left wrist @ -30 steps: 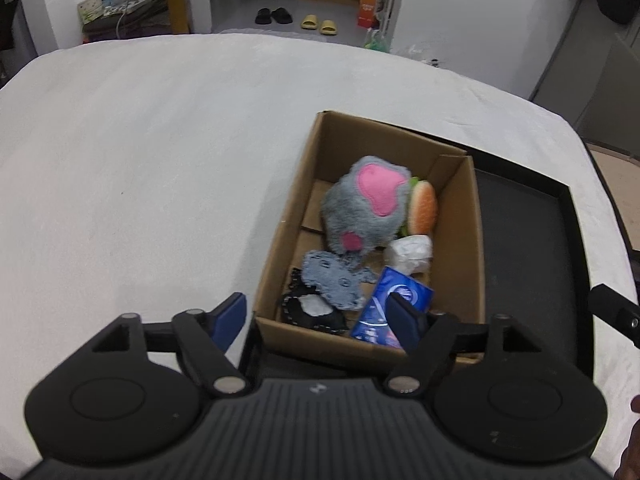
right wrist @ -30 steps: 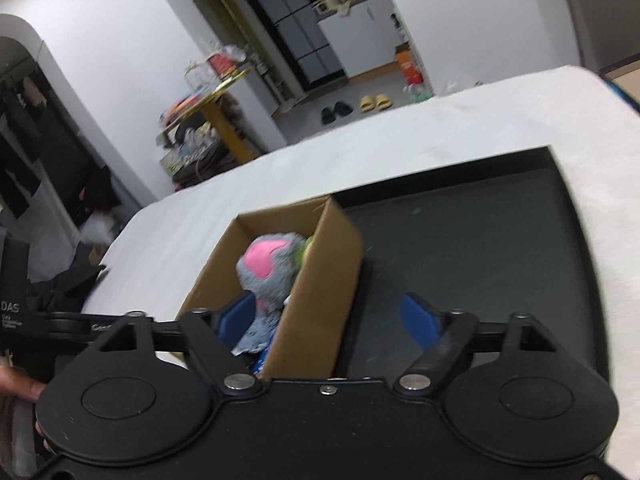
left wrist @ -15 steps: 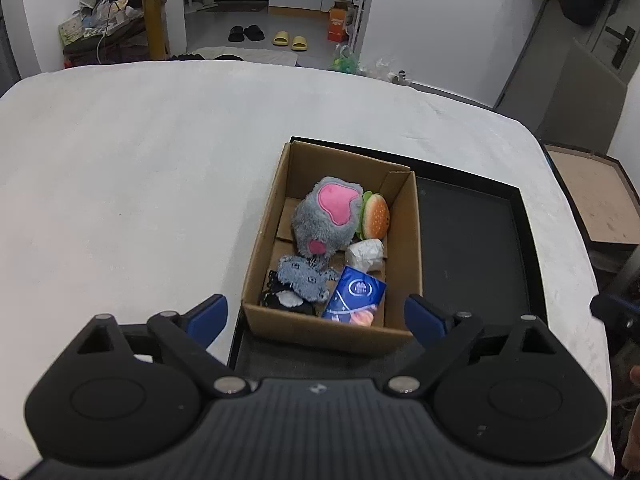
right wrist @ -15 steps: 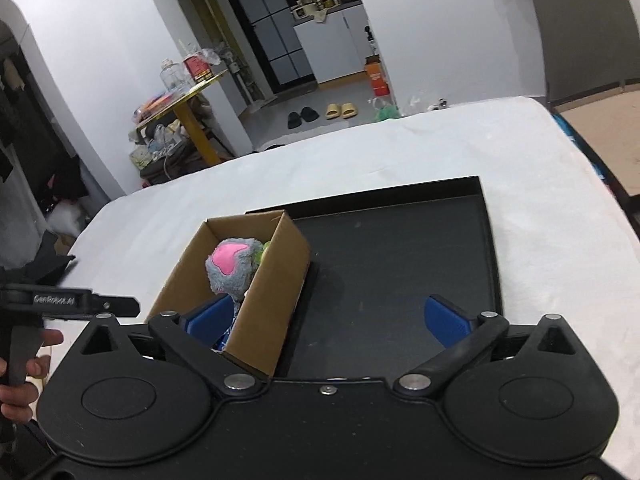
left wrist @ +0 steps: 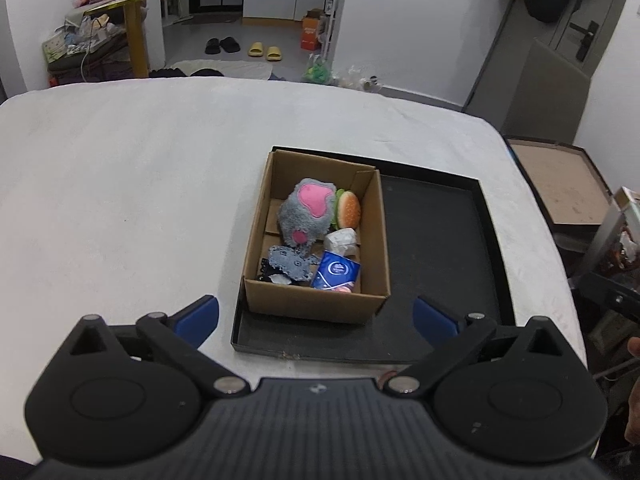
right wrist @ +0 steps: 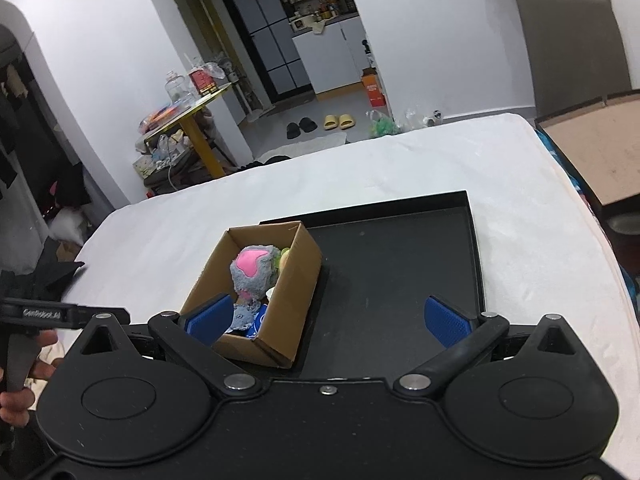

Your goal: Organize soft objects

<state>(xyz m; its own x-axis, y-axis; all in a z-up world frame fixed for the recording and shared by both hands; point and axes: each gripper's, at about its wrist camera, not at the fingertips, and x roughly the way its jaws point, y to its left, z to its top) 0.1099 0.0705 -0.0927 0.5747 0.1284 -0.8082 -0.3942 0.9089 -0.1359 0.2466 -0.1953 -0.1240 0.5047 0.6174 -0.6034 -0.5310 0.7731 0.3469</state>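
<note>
Left wrist: box [left wrist: 316, 304] fills tray's [left wrist: 440, 344] left.

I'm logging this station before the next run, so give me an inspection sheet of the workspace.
Surface: white cloth-covered table with a black tray on it.
Job's things: cardboard box on the tray's left part, holding a grey and pink plush paw, burger toy, blue tissue pack, grey fabric piece and white wad.
Clutter: nothing seen on the table.
Grippers: left tongs opening, nothing between; right tongs open, holding nothing.
Cables: nothing seen on the table.
Surroundings: slippers, cluttered yellow table.
</note>
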